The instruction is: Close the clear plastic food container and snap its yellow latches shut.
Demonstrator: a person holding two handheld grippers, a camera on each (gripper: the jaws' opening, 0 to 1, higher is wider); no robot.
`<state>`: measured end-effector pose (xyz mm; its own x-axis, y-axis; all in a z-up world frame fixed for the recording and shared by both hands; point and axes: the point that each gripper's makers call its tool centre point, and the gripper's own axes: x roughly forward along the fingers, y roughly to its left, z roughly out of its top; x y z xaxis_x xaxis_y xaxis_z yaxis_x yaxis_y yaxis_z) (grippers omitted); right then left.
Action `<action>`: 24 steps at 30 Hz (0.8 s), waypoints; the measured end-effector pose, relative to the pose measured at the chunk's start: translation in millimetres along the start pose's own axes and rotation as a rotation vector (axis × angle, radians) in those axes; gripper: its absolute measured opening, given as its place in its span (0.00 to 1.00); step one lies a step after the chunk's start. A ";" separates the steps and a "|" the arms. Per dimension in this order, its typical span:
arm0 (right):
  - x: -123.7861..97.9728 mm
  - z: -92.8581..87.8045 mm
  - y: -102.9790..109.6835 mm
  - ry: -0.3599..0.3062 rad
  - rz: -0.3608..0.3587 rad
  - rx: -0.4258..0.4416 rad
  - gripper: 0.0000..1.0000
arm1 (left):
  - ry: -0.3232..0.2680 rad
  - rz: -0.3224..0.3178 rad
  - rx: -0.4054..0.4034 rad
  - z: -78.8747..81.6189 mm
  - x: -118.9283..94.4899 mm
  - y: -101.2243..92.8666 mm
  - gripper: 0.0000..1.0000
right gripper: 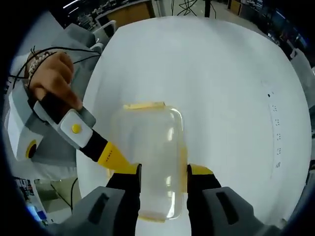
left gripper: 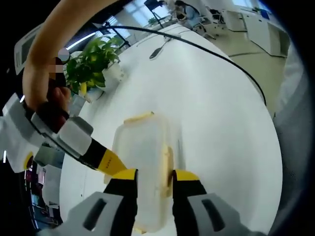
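Nearest the lens in the left gripper view, the left gripper [left gripper: 153,183] has its yellow-tipped jaws spread, one on each long side of the clear plastic food container [left gripper: 141,162]; whether they press on it I cannot tell. That container lies on the white round table [left gripper: 216,113], its long axis running straight away from the jaws. From the left of that view the other gripper's yellow tip reaches the container's near left corner.

In the right gripper view, the right gripper [right gripper: 163,178] is likewise spread, straddling the container just the same, lid apparently down. Both grippers look equally near.

Count: one container; three yellow latches visible, the far-end latch [left gripper: 139,117], the side latch [left gripper: 168,164] and a near-end one; one potted plant [left gripper: 93,66].
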<state>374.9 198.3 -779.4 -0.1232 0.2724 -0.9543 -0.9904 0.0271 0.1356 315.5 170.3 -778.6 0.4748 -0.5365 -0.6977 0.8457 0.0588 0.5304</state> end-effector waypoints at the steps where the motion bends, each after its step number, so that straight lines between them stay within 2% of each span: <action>1: -0.5 0.3 0.0 -0.009 -0.009 0.000 0.33 | 0.002 0.001 0.000 0.0 -0.1 -0.1 0.21; 17: -5.2 -1.4 0.0 -0.132 -0.121 0.033 0.33 | 0.003 -0.009 -0.009 -1.2 -0.4 0.5 0.22; 24: -7.0 -2.7 0.3 -0.185 -0.158 0.045 0.33 | -0.010 -0.020 -0.058 -0.4 -0.8 1.9 0.22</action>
<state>375.3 193.8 -773.5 0.0509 0.4323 -0.9003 -0.9921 0.1255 0.0041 316.8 171.2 -777.2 0.4555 -0.5464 -0.7028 0.8679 0.0968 0.4872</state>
